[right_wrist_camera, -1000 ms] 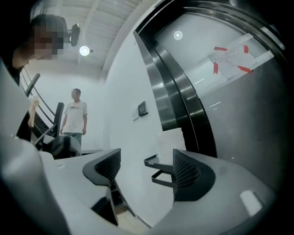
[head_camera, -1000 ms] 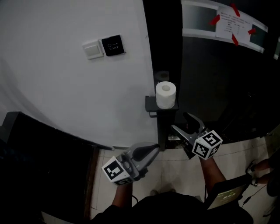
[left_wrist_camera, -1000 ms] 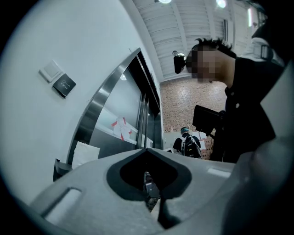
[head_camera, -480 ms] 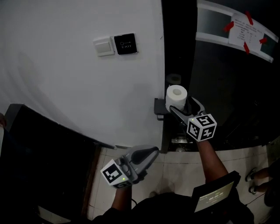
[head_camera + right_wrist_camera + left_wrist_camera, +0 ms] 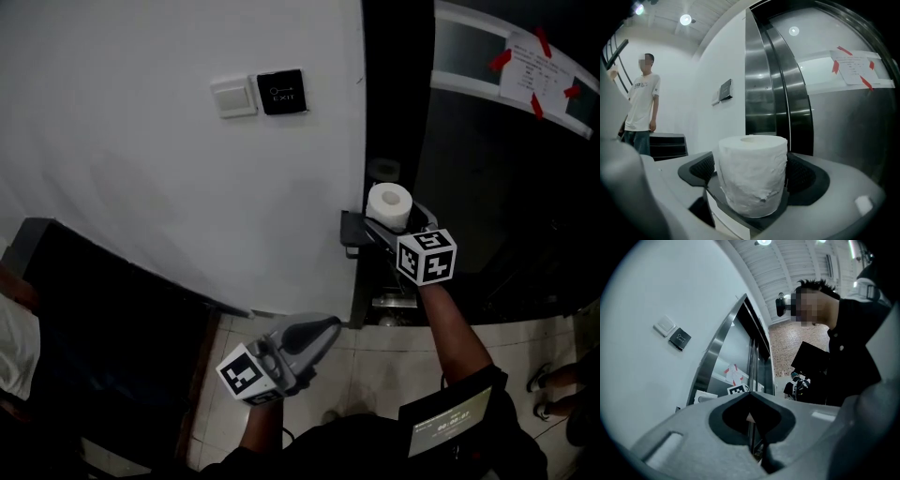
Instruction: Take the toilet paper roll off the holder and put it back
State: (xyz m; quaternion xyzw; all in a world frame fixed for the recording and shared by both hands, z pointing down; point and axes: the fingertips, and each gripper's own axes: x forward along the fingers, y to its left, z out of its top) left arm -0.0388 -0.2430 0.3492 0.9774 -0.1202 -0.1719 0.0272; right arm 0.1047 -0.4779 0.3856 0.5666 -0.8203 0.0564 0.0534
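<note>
Both fingers (image 5: pixel 804 178) of the outstretched right gripper (image 5: pixel 396 225), just opened, flank the roll (image 5: pixel 752 180).

Small black holder (image 5: pixel 351 228), shelf-like, fixed to dark post (image 5: pixel 367 281) beside white wall. Toilet paper roll (image 5: pixel 389 205) stands upright on holder, hole facing up, toward holder's right edge. Roll white, thick, outer wrap slightly ragged low on side. Below: floor (image 5: pixel 375 361) of pale tiles with dark joints. Post reaches down to floor. Low black cabinet (image 5: pixel 112 347) stands on floor at left, against wall. Someone's shoes (image 5: pixel 542 373) on floor near right edge.
</note>
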